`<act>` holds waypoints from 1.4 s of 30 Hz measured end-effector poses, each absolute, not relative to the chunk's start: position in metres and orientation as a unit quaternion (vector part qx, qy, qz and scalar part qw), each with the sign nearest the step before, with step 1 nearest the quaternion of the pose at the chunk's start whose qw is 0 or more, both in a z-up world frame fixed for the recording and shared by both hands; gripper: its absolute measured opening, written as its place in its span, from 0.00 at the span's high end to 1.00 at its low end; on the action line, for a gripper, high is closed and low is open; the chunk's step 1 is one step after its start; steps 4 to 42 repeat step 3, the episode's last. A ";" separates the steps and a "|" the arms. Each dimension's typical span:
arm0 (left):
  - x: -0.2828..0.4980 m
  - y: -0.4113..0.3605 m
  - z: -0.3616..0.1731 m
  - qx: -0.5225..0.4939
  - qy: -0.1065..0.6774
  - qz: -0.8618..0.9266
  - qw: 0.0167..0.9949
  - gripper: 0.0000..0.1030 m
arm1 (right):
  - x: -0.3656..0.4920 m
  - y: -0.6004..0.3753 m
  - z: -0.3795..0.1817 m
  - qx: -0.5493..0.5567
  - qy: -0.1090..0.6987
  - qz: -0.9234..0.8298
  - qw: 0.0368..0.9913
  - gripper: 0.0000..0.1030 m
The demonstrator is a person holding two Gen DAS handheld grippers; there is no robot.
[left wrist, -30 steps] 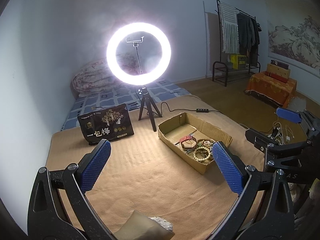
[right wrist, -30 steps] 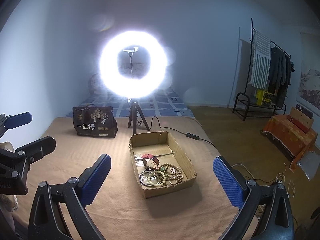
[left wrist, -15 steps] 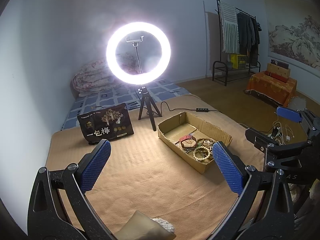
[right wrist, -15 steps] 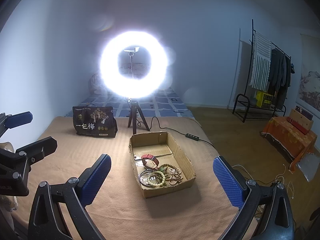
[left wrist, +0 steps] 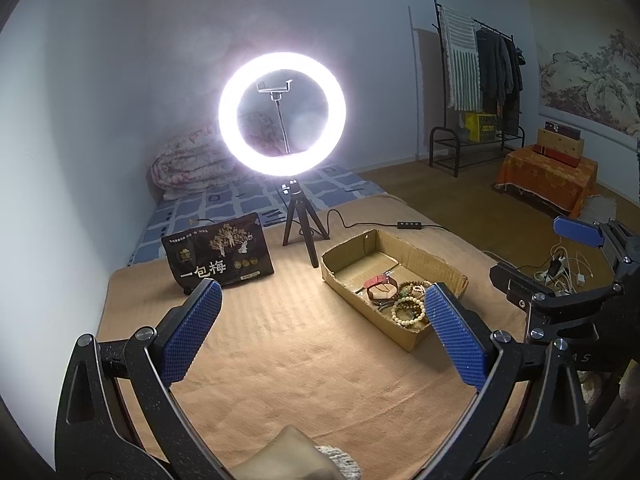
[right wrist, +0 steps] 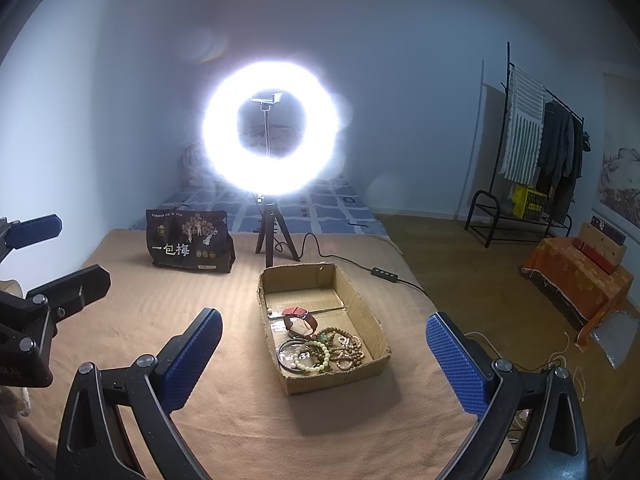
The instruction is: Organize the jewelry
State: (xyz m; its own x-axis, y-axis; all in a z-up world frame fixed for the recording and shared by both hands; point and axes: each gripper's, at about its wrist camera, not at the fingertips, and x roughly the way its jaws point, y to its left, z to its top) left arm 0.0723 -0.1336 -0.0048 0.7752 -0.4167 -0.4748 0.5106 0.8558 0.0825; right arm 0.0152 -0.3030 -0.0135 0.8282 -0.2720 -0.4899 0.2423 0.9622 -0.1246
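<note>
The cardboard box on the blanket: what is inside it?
In the cardboard box lie a red-strapped watch, bead bracelets and a thin dark bangle, heaped at the near end. Whatever lies under the heap is hidden. The far end shows bare cardboard.

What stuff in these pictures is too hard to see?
- Bracelets in the box: tangled and small in both views, so no count.
- Small print on the black bag: too tiny.
- Bedding behind the ring light: washed out by glare, right view.
- Tan thing: cut by the left view's bottom edge.
</note>
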 end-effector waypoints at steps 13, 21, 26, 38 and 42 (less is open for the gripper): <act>0.073 -0.133 -0.005 0.101 0.228 -0.246 0.937 0.00 | 0.016 -0.304 -0.014 -0.029 0.261 -0.135 0.955 0.00; 0.073 -0.133 -0.005 0.101 0.228 -0.246 0.937 0.00 | 0.016 -0.304 -0.014 -0.029 0.261 -0.135 0.955 0.00; 0.073 -0.133 -0.005 0.101 0.228 -0.246 0.937 0.00 | 0.016 -0.304 -0.014 -0.029 0.261 -0.135 0.955 0.00; 0.073 -0.133 -0.005 0.101 0.228 -0.246 0.937 0.00 | 0.016 -0.304 -0.014 -0.029 0.261 -0.135 0.955 0.00; 0.073 -0.133 -0.005 0.101 0.228 -0.246 0.937 0.00 | 0.016 -0.304 -0.014 -0.029 0.261 -0.135 0.955 0.00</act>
